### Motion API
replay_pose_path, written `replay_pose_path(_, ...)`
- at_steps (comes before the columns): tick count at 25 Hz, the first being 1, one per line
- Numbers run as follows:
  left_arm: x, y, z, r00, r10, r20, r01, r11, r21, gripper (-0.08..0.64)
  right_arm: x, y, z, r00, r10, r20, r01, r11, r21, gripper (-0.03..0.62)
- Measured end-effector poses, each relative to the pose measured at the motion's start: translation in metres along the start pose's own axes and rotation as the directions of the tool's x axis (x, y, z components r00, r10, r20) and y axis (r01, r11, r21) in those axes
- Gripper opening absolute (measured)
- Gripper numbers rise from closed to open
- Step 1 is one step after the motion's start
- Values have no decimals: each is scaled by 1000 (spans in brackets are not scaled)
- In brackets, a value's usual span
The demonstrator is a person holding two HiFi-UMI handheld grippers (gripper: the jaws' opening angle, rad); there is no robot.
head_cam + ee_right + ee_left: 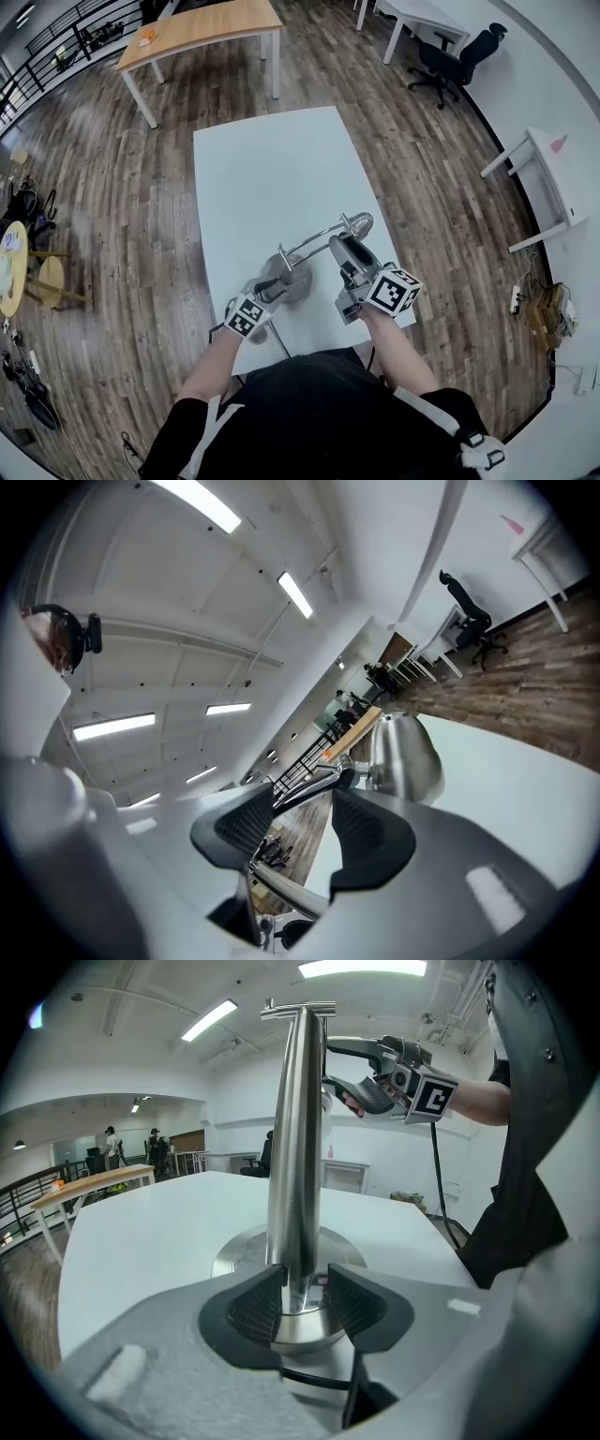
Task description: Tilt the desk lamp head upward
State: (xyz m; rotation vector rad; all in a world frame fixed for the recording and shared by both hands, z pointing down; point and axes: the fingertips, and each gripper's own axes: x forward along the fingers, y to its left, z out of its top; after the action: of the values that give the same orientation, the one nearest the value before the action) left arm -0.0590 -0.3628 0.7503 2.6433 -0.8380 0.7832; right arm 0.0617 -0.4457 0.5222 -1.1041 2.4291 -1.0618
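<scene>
A brushed-metal desk lamp stands near the front of the white table. Its round base carries an upright post. A thin arm runs from the post out to the bell-shaped lamp head. My left gripper is shut on the post just above the base, both pads pressing on the metal. My right gripper is held level and rolled, up by the lamp head. The thin arm passes between its pads with room on either side, so the right gripper is open.
The lamp's black cable trails off the near table edge. A wooden table stands beyond. A black office chair and white desks are on the right. Round stools sit on the wood floor at left.
</scene>
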Motion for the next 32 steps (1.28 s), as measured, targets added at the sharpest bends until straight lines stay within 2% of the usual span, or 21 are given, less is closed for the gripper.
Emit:
replay_pose_path(5,-2,-2,-1,1000,3,-6,-3,1000,0,160,0,18,8,1000,6,-3,-6,992,-128,189)
replay_pose_path(9,-2,0,0,1000,10,-6,-10,1000,2,158,2,33,15,1000,15,0,-14,981,-192,169)
replay_pose_path(18,-1,0,-1,1000,14,5,-14,1000,-3,155,6,67,23,999,46,-11,-46,930,-364,137)
replay_pose_path(25,-1,0,0,1000,7,8,-7,1000,-2,153,9,92,24,995,94,-26,-96,892,-441,114)
replay_pose_path(32,-2,0,-2,1000,3,19,-3,1000,-4,152,13,110,22,988,151,-32,-150,883,-446,86)
